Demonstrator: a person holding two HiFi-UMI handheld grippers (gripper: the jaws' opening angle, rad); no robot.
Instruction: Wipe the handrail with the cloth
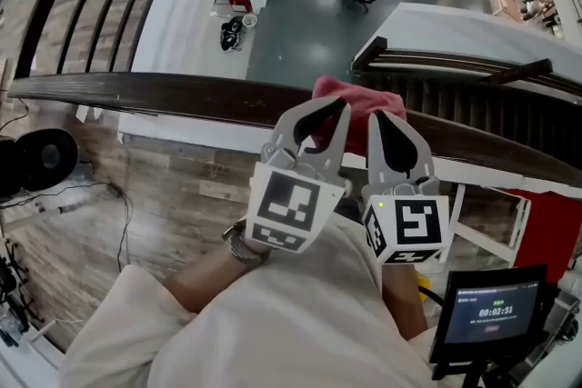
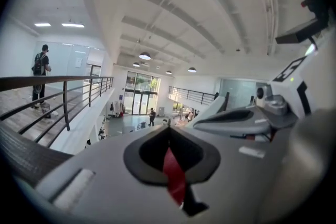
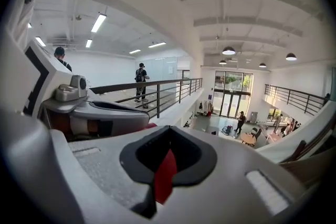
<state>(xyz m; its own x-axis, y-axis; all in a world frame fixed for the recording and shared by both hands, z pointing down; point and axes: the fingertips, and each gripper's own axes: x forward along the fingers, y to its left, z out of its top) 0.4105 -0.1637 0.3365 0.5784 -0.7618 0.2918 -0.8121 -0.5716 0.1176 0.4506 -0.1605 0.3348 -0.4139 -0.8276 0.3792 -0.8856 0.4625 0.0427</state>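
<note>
A dark wooden handrail (image 1: 164,95) crosses the head view from left to right. A red cloth (image 1: 356,101) lies bunched on top of it near the middle. My left gripper (image 1: 338,106) and right gripper (image 1: 380,117) stand side by side just in front of the rail, both reaching the cloth. In the left gripper view the jaws (image 2: 168,129) are closed with a strip of red cloth (image 2: 174,176) pinched between them. The right gripper view shows the same: closed jaws (image 3: 169,129) with red cloth (image 3: 165,176) caught in the gap. Most of the cloth is hidden behind the grippers.
Beyond the rail the floor drops away to a lower hall (image 1: 309,23) with desks and chairs. A second railing and stairs (image 1: 473,68) lie at the right. A black round device (image 1: 36,161) stands on the wooden floor at the left, a small screen (image 1: 491,306) at the lower right.
</note>
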